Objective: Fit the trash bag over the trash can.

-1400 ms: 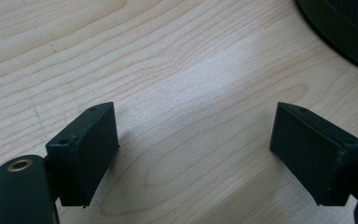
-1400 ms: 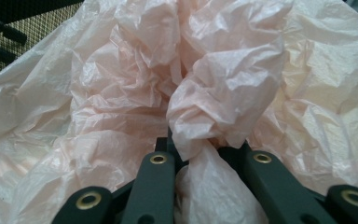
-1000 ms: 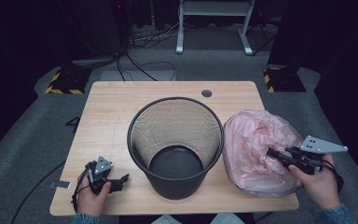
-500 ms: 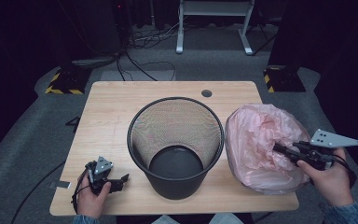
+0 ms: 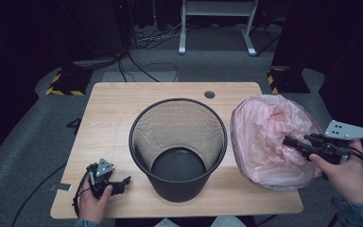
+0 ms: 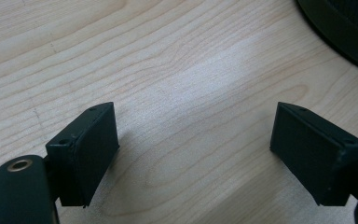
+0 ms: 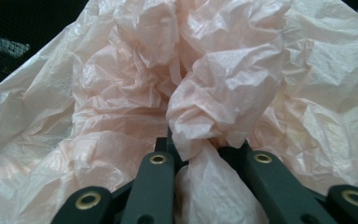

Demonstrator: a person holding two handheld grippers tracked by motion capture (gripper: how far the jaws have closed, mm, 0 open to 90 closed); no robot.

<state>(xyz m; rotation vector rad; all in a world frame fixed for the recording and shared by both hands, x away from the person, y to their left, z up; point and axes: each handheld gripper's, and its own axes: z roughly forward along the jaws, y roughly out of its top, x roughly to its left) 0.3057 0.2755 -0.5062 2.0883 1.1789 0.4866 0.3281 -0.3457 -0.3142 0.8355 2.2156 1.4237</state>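
Pinching a bunched fold of the pink plastic bag between its closed jaws, the right gripper holds the bag at the table's right edge beside the black mesh bin, while the left gripper rests wide open and empty near the bin's left.
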